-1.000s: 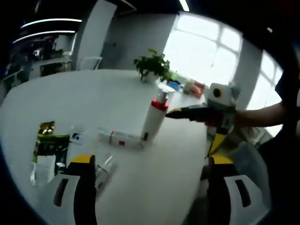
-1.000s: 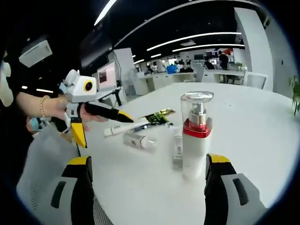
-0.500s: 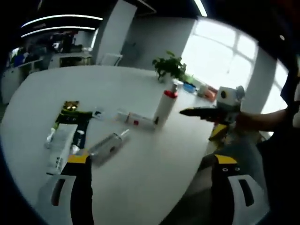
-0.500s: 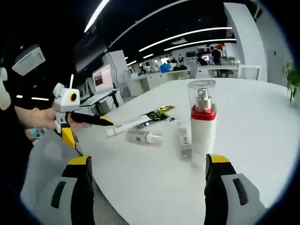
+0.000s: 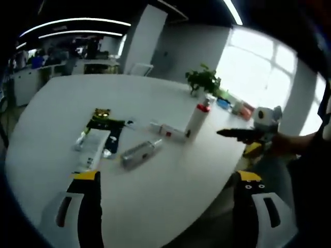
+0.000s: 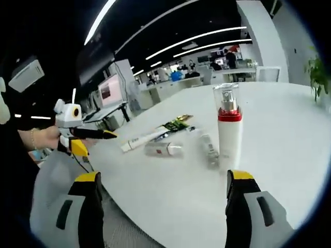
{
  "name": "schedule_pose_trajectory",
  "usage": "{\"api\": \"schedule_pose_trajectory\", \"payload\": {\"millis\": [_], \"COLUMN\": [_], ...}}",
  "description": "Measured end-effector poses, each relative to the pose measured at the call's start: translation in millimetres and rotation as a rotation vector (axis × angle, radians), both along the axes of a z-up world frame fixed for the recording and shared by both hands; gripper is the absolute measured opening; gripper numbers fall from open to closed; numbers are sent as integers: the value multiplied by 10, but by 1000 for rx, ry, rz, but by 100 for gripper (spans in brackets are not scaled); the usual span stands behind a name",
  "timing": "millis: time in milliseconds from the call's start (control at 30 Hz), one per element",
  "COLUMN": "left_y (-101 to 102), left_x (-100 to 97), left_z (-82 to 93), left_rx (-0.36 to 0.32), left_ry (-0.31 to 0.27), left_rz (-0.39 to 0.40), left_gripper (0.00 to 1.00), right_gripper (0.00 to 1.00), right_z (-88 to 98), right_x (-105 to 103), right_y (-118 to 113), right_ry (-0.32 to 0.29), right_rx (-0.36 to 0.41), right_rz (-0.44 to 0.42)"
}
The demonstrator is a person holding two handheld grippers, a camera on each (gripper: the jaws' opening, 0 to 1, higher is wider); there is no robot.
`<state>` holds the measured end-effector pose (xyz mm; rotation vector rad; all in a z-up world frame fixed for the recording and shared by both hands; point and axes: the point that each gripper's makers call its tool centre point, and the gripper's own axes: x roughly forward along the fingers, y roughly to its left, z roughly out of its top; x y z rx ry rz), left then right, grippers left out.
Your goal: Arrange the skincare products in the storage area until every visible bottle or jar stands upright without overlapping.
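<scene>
One pump bottle (image 6: pixel 229 135) stands upright on the white table (image 6: pixel 289 155); a small bottle (image 6: pixel 164 149) and a tube (image 6: pixel 209 151) lie flat beside it. Left gripper (image 5: pixel 164 206) and right gripper (image 6: pixel 161 206) are spread, holding nothing. Both fallen items look light, probably slick plastic: grasp mid-body.

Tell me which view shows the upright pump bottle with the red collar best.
The right gripper view: the pump bottle stands near and large, its clear cap and red collar plain. In the left gripper view it is small and far, beside a lying tube.
</scene>
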<state>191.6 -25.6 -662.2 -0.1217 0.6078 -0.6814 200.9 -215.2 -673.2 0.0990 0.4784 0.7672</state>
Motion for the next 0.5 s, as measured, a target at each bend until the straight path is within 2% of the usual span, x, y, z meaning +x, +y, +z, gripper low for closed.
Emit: {"api": "schedule_pose_trajectory", "payload": {"millis": [233,367,400,500], "left_y": [233,342,353,341], "left_x": [-65,-100,-111,-82], "left_z": [55,-14,-32,-12], "left_rx": [10,43,53,47], "left_ry": [-19,-11,-5,-13], "left_rz": [54,70,68,72], "left_gripper": [99,99,99,99], "right_gripper": [99,97,95,97], "right_z": [130,218,267,301], "right_x": [36,23,25,2], "right_y": [35,72,86,161], "right_ry": [-23,-44,-67,-72], "right_rx": [16,3,1,20], "right_rz": [-7,0,4,28]}}
